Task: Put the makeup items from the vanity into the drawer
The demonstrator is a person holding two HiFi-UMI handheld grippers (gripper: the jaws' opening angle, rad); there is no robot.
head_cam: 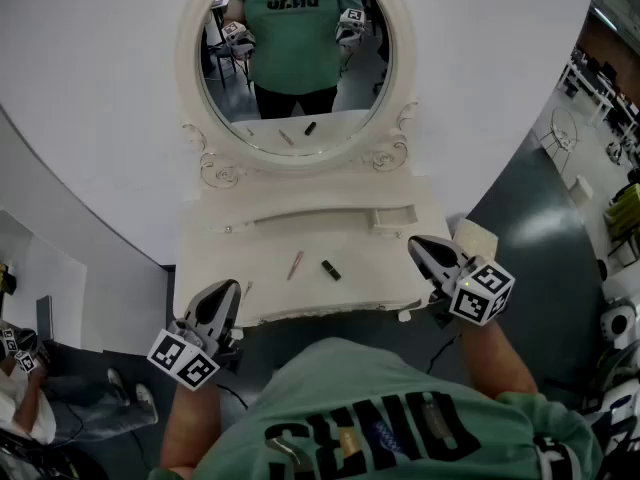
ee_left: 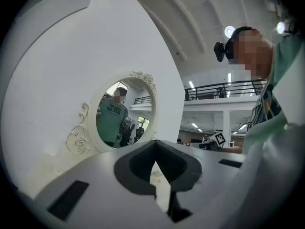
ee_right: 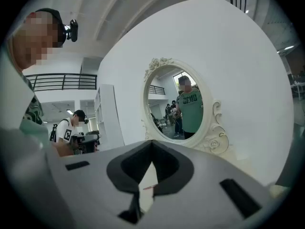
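Observation:
A white vanity (head_cam: pixel 390 278) with an oval mirror (head_cam: pixel 295 58) stands in front of me. Two makeup items lie on its top: a slim pink stick (head_cam: pixel 295 265) and a short black tube (head_cam: pixel 331 270), both repeated in the mirror. My left gripper (head_cam: pixel 228 293) hovers at the vanity's front left corner, shut and empty. The right gripper (head_cam: pixel 425 249) is at the front right corner, also shut with nothing in it. Both are apart from the items. In the gripper views the left gripper (ee_left: pixel 153 151) and the right gripper (ee_right: pixel 151 149) face the mirror. I cannot make out a drawer front.
A low raised shelf (head_cam: pixel 330 218) runs along the vanity's back. A curved white wall (head_cam: pixel 110 118) stands behind. Dark floor (head_cam: pixel 540 198) with chairs lies to the right. Another person (head_cam: pixel 25 388) sits at the lower left.

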